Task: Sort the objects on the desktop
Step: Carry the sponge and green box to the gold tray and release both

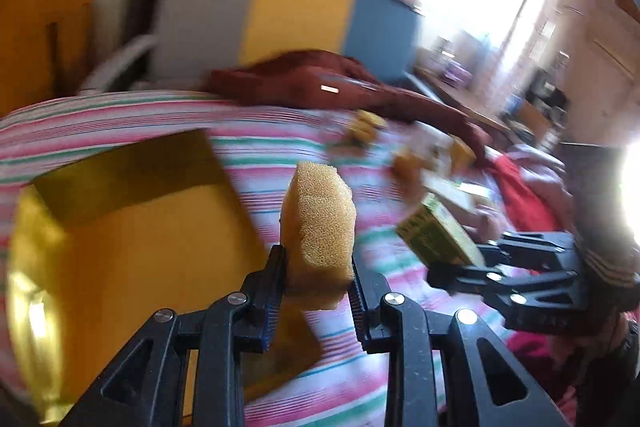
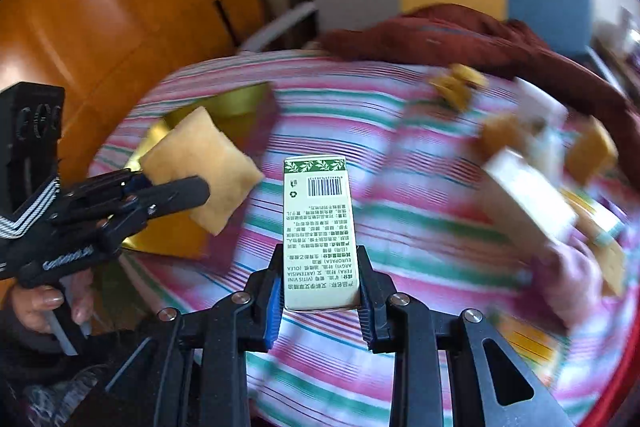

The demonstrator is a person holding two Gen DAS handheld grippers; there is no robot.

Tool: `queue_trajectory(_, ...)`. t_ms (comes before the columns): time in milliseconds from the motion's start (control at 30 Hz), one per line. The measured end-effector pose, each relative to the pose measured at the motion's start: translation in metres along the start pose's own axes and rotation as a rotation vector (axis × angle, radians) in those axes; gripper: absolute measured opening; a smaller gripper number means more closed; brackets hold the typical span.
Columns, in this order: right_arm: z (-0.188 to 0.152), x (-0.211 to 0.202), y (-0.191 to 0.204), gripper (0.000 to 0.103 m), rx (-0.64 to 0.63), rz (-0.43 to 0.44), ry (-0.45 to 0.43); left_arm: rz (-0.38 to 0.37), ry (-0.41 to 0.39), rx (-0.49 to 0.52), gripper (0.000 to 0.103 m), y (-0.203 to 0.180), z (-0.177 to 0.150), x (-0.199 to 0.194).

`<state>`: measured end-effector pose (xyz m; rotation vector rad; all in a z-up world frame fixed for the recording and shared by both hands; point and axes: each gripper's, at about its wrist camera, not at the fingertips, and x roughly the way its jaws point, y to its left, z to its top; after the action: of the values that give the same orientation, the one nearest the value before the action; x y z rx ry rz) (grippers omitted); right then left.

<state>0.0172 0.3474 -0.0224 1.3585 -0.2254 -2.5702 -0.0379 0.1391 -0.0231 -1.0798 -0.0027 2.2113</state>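
Observation:
My left gripper [image 1: 318,267] is shut on a yellow sponge [image 1: 320,219] and holds it in the air over the striped cloth, by the right edge of a shiny gold tray [image 1: 132,239]. The sponge [image 2: 200,167] and left gripper [image 2: 192,193] also show at the left of the right wrist view, above the gold tray [image 2: 236,103]. My right gripper [image 2: 320,279] is shut on a small white and green carton [image 2: 318,223] with a barcode. In the left wrist view the right gripper [image 1: 460,267] holds that carton [image 1: 436,235] to the right.
Several more sponges [image 2: 460,83] and blurred cartons [image 2: 528,195] lie on the striped cloth [image 2: 400,227] at the far right. A dark red garment [image 1: 320,83] lies along the back. A wooden cabinet [image 2: 100,7] stands at the left.

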Motion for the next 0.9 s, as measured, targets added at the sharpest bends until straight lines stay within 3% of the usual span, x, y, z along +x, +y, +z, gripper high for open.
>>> queue_trajectory(167, 0.023, 0.034, 0.065, 0.031, -0.098, 0.106, 0.024, 0.153, -0.025, -0.116, 0.029, 0.067, -0.014, -0.025)
queue_trajectory(433, 0.037, 0.096, 0.142, 0.032, -0.179, 0.224, 0.113, 0.333, -0.03, -0.248, 0.032, 0.135, -0.043, -0.049)
queue_trajectory(533, 0.034, 0.114, 0.157, 0.033, -0.178, 0.252, 0.147, 0.345, -0.015, -0.302, 0.044, 0.15, -0.052, -0.054)
queue_trajectory(600, 0.03, 0.118, 0.165, 0.041, -0.175, 0.272, 0.162, 0.343, -0.016, -0.321, 0.05, 0.153, -0.059, -0.059)
queue_trajectory(667, 0.027, 0.118, 0.169, 0.053, -0.175, 0.271, 0.164, 0.361, -0.02, -0.326, 0.052, 0.154, -0.063, -0.062)
queue_trajectory(900, 0.015, 0.098, 0.162, 0.057, -0.168, 0.198, 0.129, 0.342, -0.057, -0.334, 0.052, 0.145, -0.064, -0.077)
